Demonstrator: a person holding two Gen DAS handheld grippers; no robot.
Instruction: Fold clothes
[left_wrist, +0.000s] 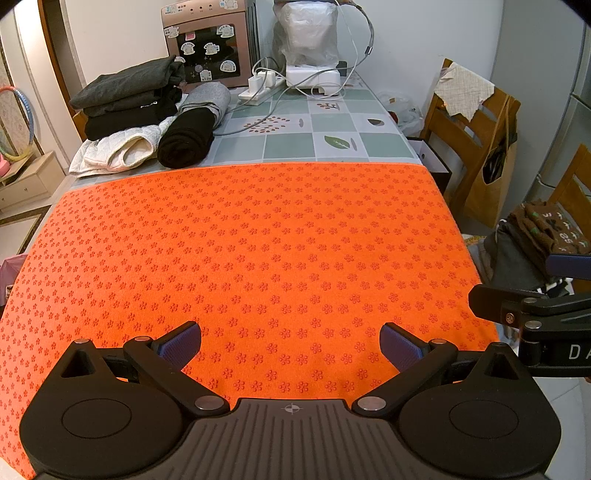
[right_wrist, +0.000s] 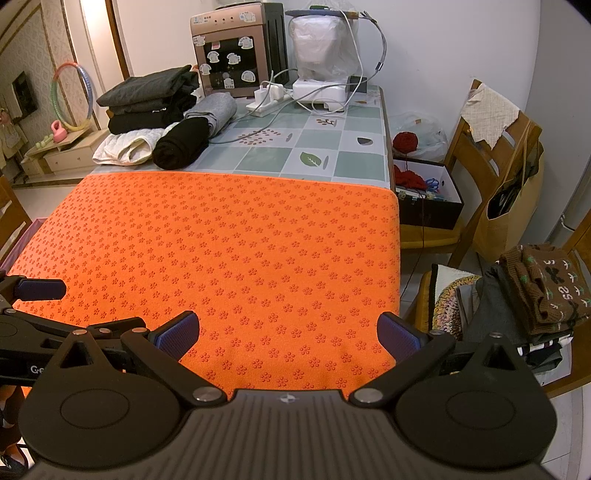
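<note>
Orange mat (left_wrist: 258, 240) with a raised flower print lies bare ahead of both grippers, so no garment is yet in place for folding. The left gripper (left_wrist: 290, 341) hovers over the mat's near edge with its jaws spread wide and nothing between them; the right gripper (right_wrist: 288, 332) is likewise released and empty. The clothes to fold appear to be the heap topped by a brown patterned sweater (right_wrist: 546, 288), lying off the table, well to the right of the right gripper on what looks like a chair, though the fisheye edge makes that hard to confirm. Reaching there could go wrong: the right gripper must cross the mat's right edge (right_wrist: 397, 258), and a dragged garment might catch that corner or pull the mat askew. Lifting the sweater alone could also tip the darker layers beneath it. Far ahead, the folded stack (left_wrist: 129, 99) and loose cables (left_wrist: 295, 88) crowd the back of the table, so open room is the mat itself.
</note>
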